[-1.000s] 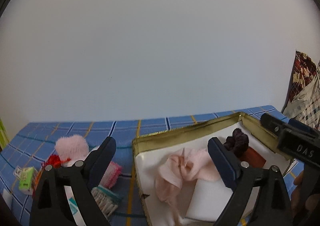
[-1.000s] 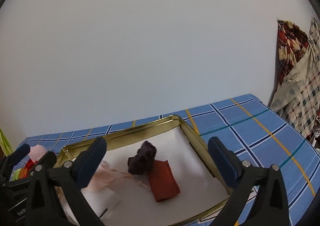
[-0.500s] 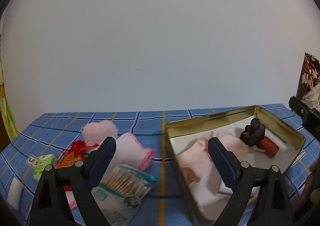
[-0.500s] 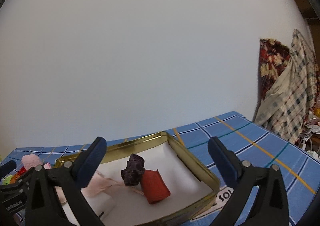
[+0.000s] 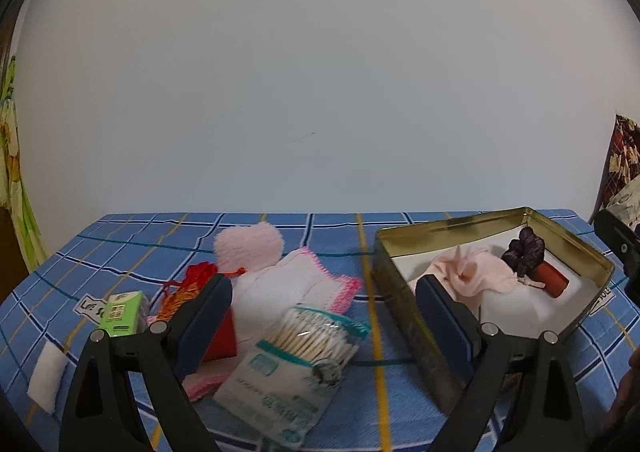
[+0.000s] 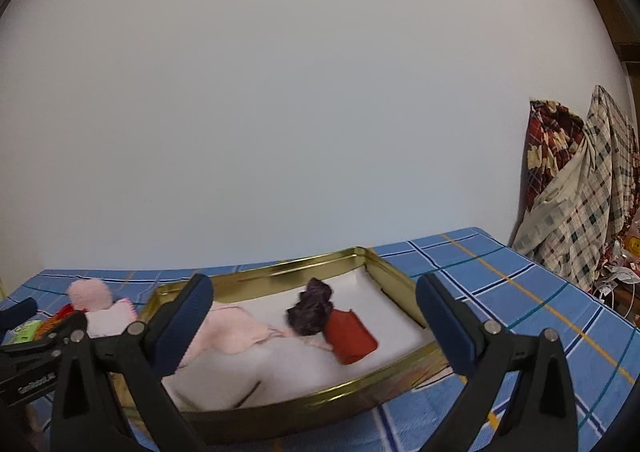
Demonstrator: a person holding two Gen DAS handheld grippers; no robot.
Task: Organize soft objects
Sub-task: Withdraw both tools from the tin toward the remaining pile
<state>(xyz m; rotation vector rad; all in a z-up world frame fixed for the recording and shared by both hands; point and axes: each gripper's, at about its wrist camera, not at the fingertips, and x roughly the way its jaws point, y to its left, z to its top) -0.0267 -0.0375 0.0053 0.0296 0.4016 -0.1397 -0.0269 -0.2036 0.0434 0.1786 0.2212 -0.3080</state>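
The left claw [image 5: 324, 312] was held wide open and empty above the near edge of the blue checked tabletop [image 5: 120, 248], and the right claw [image 6: 314, 318] was likewise spread wide with nothing between its jaws, over the near wall of the shallow gold-coloured metal tin [image 6: 280, 272]. Inside the tin, on its white lining, a crumpled pale pink cloth [image 6: 236, 332], a dark purple ruffled scrunchie [image 6: 310, 310] and a rust-red rolled cloth [image 6: 352, 336] were seen lying close together, the scrunchie touching the roll.

Left of the tin, towards the tabletop's left side, the loose soft things were gathered: a fluffy pink heart-shaped puff [image 5: 248, 248] near the far edge, a white folded cloth with pink crocheted edging [image 5: 296, 284] just in front of it, and a red and orange yarn bundle [image 5: 188, 284] beside them. A clear plastic bag of cotton swabs [image 5: 296, 364] and a small green carton [image 5: 122, 312] lay nearer.

The edged cloth was judged light and limp, likely to unfold if lifted by one corner; it would best be pinched through its stacked folds. The puff was judged springy and should be taken across its middle
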